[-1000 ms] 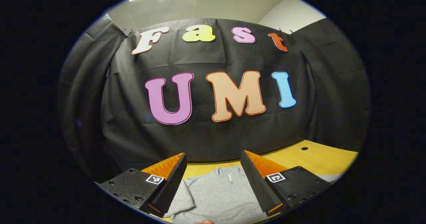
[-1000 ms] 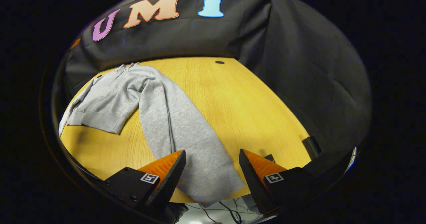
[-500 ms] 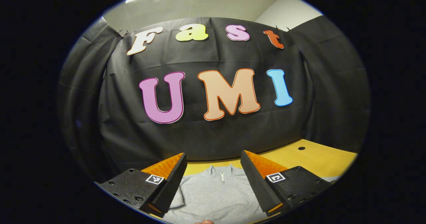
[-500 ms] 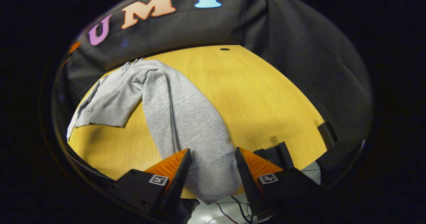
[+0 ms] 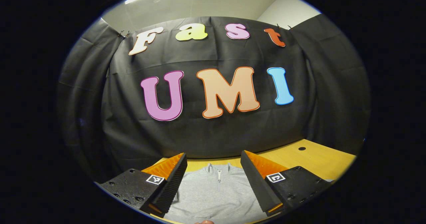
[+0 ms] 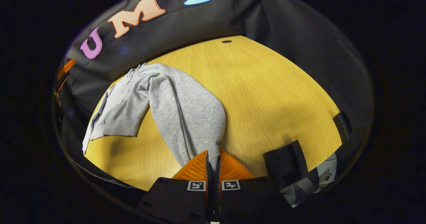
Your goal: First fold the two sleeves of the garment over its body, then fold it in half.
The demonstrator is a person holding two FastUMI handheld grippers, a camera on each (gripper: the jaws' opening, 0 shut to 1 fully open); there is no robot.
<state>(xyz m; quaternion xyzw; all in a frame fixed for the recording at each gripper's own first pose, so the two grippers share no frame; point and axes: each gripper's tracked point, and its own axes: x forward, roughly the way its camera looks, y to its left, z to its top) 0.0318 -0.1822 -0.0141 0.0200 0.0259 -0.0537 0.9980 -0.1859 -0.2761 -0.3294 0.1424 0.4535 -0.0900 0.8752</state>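
A grey zip-neck sweatshirt [image 6: 133, 97] lies on the yellow wooden table [image 6: 266, 94], collar toward the black cloth wall. Its long sleeve [image 6: 189, 117] runs toward me in the right gripper view and bunches near the front edge. My right gripper [image 6: 212, 157] is shut on the end of that sleeve, which rises in a hump just beyond the fingers. In the left gripper view the sweatshirt's collar and chest [image 5: 216, 190] lie on the table beyond the fingers. My left gripper [image 5: 213, 174] hangs open above it, holding nothing.
A small dark hole [image 6: 226, 41] sits in the table near the far edge. Black brackets [image 6: 283, 157] clamp the table's near right edge, with cables below them. Bare table lies to the right of the sleeve.
My right gripper moved forward over the sleeve's cuff and went from wide open to shut on it, and the sleeve bunched up. The left gripper drifted slightly and stayed open.
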